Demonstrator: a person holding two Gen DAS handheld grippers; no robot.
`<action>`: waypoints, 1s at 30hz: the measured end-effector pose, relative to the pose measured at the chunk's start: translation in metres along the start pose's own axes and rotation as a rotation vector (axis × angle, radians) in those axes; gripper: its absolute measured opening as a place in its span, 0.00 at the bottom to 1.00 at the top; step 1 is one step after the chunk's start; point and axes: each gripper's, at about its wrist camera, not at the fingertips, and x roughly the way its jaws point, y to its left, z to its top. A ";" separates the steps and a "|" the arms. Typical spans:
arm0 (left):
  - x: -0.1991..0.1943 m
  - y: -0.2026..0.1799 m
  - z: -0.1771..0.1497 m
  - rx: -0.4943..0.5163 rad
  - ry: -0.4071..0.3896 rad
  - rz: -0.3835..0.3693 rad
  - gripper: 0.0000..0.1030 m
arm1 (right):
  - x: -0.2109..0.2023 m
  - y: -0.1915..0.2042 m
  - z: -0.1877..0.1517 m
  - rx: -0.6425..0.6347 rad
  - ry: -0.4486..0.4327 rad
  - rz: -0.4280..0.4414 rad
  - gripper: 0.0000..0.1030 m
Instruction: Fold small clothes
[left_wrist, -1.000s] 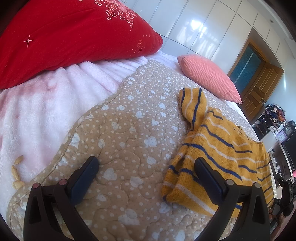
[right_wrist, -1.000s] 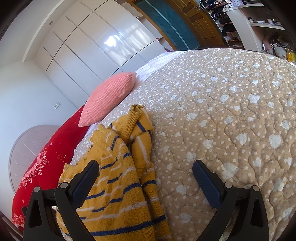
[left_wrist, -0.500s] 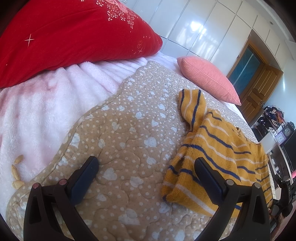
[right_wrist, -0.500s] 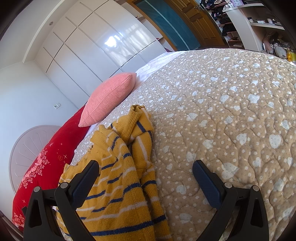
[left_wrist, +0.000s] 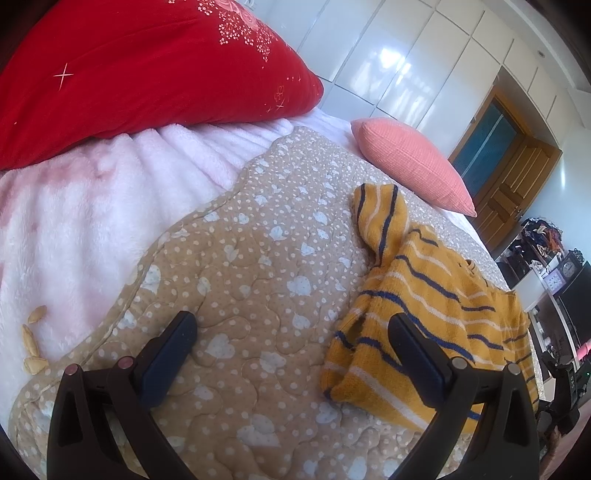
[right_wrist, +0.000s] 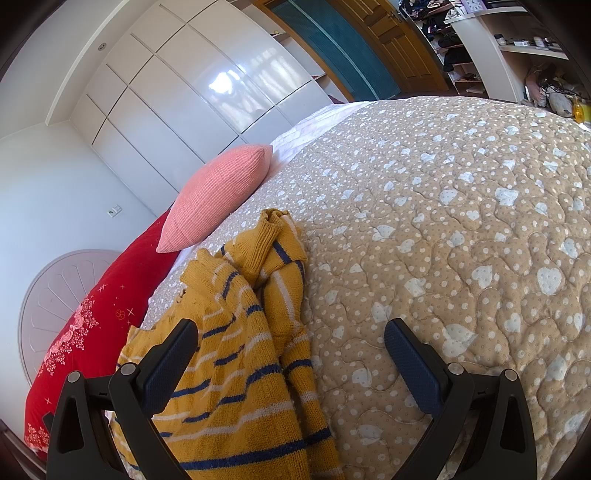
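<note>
A small yellow knit sweater (left_wrist: 432, 295) with navy and white stripes lies rumpled on the tan heart-print quilt (left_wrist: 258, 266). One sleeve (left_wrist: 380, 218) reaches toward the pillows. My left gripper (left_wrist: 291, 332) is open and empty, hovering above the quilt, its right finger over the sweater's hem corner. In the right wrist view the sweater (right_wrist: 236, 354) lies at lower left with a sleeve (right_wrist: 273, 243) bunched up. My right gripper (right_wrist: 288, 343) is open and empty above the sweater's edge and the quilt (right_wrist: 461, 229).
A red pillow (left_wrist: 140, 62) and a pink cushion (left_wrist: 410, 162) sit at the bed's head, above a pink fleece blanket (left_wrist: 81, 206). A few seeds (left_wrist: 31, 332) lie on the blanket. White wardrobes (right_wrist: 184, 85), a wooden door (left_wrist: 517, 184) and shelves (right_wrist: 498, 40) surround the bed.
</note>
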 end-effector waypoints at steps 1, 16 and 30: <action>0.000 0.000 0.000 -0.001 -0.001 -0.001 1.00 | -0.001 0.000 0.000 0.000 0.000 0.000 0.99; -0.001 0.003 -0.002 -0.002 -0.006 -0.006 1.00 | -0.002 -0.002 0.000 0.001 0.000 0.002 0.99; 0.000 0.002 -0.002 0.001 0.001 0.002 1.00 | -0.003 -0.002 0.000 0.001 -0.001 0.002 0.99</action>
